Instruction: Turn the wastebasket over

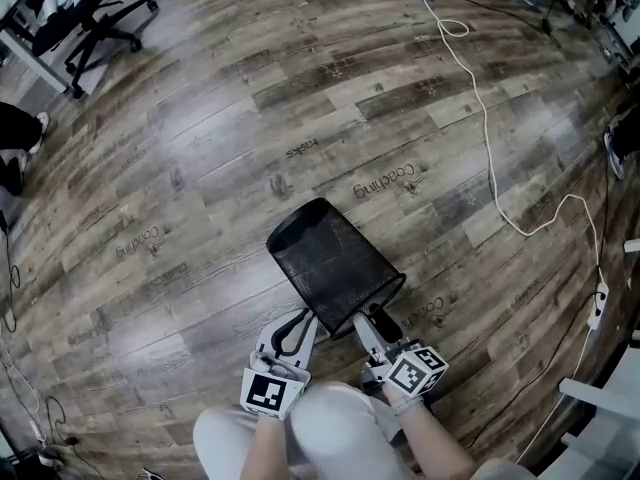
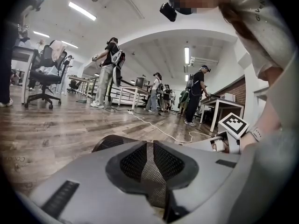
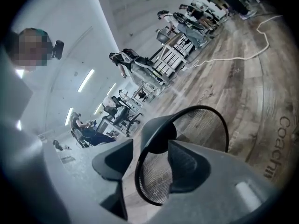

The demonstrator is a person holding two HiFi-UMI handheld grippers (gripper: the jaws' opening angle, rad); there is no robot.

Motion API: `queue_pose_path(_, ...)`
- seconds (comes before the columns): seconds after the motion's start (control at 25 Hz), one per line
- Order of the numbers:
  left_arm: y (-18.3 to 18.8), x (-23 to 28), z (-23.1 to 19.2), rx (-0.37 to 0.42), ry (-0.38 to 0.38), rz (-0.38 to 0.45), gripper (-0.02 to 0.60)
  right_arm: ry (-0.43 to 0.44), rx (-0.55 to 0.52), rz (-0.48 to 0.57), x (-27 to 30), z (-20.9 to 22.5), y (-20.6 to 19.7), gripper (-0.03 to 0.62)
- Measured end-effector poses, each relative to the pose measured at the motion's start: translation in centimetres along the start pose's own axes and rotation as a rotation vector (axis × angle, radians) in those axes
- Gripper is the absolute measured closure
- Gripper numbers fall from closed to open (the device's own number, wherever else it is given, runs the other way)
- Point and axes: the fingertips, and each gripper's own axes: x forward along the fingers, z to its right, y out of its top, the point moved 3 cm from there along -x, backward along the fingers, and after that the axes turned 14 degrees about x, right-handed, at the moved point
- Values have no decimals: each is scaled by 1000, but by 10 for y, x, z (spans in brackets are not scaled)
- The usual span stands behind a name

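A black mesh wastebasket (image 1: 332, 258) lies on its side on the wood floor, its open rim turned toward me. My left gripper (image 1: 306, 320) is at the rim's left side; in the left gripper view its jaws are pinched on the mesh wall (image 2: 147, 171), so my left gripper (image 2: 148, 174) is shut on the basket. My right gripper (image 1: 365, 318) is at the rim's right side. In the right gripper view the round rim (image 3: 212, 113) runs between the wide-apart jaws of my right gripper (image 3: 149, 164), and the pads do not press on it.
A white cable (image 1: 488, 138) snakes over the floor at the far right. An office chair (image 1: 95, 18) stands far left. Desks, chairs and several people (image 2: 108, 71) fill the room beyond. My knees (image 1: 330, 428) are right behind the grippers.
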Motion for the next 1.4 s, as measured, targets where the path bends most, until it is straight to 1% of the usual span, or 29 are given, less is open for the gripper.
queue_pose_path(0.04, -2, -1, -2, 3, -2, -3, 540, 2, 10, 9, 3, -1, 2, 370)
queue_pose_path(0.12, -8, -2, -3, 11, -10, -13, 540, 12, 25, 28, 8, 0, 3, 397)
queue_pose_path(0.16, -10, -2, -3, 16, -13, -17, 540, 16, 30, 34, 10, -1, 4, 418)
queue_pose_path(0.24, -11, -2, -2, 31, -18, -22, 540, 18, 39, 42, 13, -1, 6, 493)
queue_pose_path(0.44, -6, -1, 0, 48, -28, -16, 540, 1, 103, 44, 13, 0, 8, 522)
queue_pose_path(0.56, 1, -1, 1, 45, -24, 0, 540, -7, 89, 25, 13, -4, 7, 547)
queue_pose_path(0.76, 17, -3, -1, 17, 0, 20, 540, 16, -52, -42, 7, -28, 10, 576)
queue_pose_path(0.96, 46, -6, -12, -29, 41, 64, 540, -11, -188, -96, -8, -45, 18, 580)
queue_pose_path(1.12, 79, -6, -23, 5, 58, 83, 540, -66, -277, -141, -27, -52, 29, 579)
queue_pose_path(1.28, 117, -15, -37, 36, 57, 74, 540, -151, -425, -208, -46, -66, 38, 579)
queue_pose_path(1.4, 143, -26, -41, 32, 63, 84, 540, -189, -526, -251, -66, -83, 47, 579)
